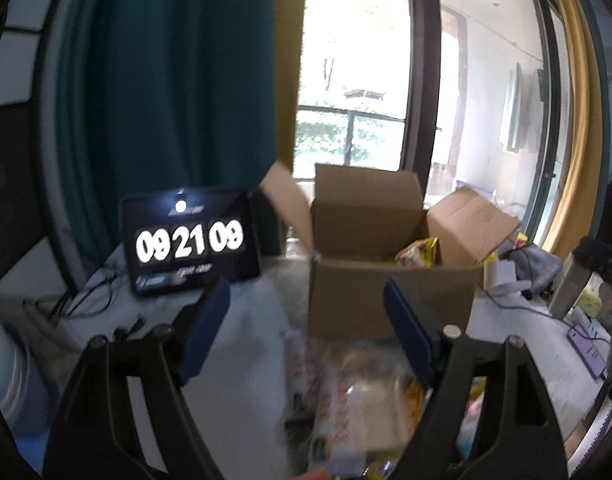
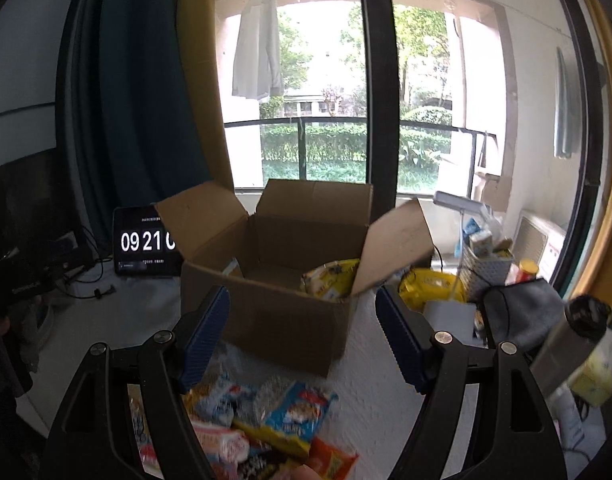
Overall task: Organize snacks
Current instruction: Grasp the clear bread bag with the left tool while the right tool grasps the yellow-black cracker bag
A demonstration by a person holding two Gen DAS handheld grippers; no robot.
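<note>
Daylit window (image 2: 334, 92) beside teal curtain (image 2: 142, 92).

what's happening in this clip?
A person is sorting snacks with two handheld claws. Both the left claw and the right claw are open and hold nothing, above a pile of snack packets. The cardboard box behind the pile is open, with a yellow packet inside.

White table (image 2: 366, 412) carries everything. Open cardboard box (image 2: 274, 312) stands mid-table, flaps up. Tablet clock (image 2: 146, 242) props at back left, behind box's left flap; black cables (image 2: 94, 280) lie beside it. Snack packets (image 2: 266, 424) heaped on near edge in front of box. Right of box: yellow bag (image 2: 430, 286), white basket (image 2: 484, 274), grey pouch (image 2: 522, 314), all close together.
</note>
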